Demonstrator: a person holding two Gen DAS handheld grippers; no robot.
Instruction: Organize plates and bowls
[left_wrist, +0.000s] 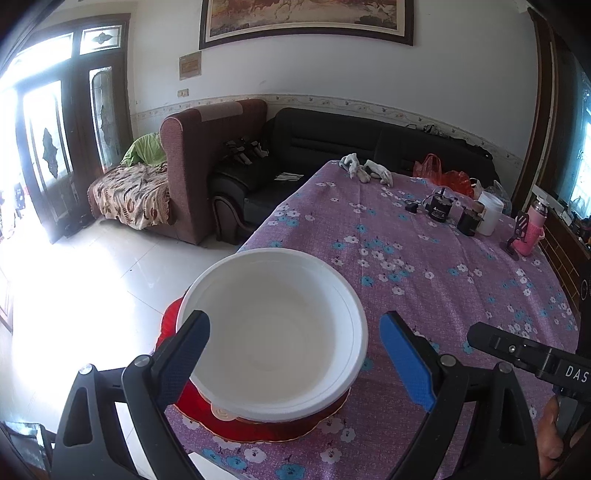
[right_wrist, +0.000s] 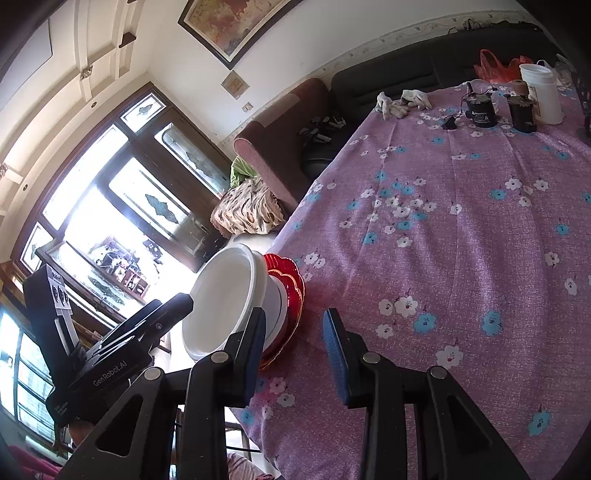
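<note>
At the near left corner of the tabletop (left_wrist: 424, 258), under a purple flowered cloth: a white bowl (left_wrist: 271, 334) standing upright in a stack, mouth up, nothing inside it. Nested beneath, a second white bowl (right_wrist: 279, 301), only its rim and wall showing. Under both, a red plate (left_wrist: 258, 430) with a scalloped gold edge, flat on the cloth, close to the table's edge. Round pieces all, so no long axis to tell; stack axis vertical, though tipped sideways in the right wrist view by the camera's roll.

Left claw (left_wrist: 295, 354) spread wide around the top bowl, dark left finger in front of the rim at its near left, blue right finger (left_wrist: 406, 363) standing clear of the rim on the right; no pinch on the bowl.

Right claw (right_wrist: 295, 347) partly parted, nothing between its fingers, just right of the stack, over bare cloth.

Far right on the tabletop: a white cup (left_wrist: 489, 218), two dark cylinders, a pink bottle (left_wrist: 532, 230), contents hidden. Crumpled gloves (left_wrist: 365, 170) at the far edge.
</note>
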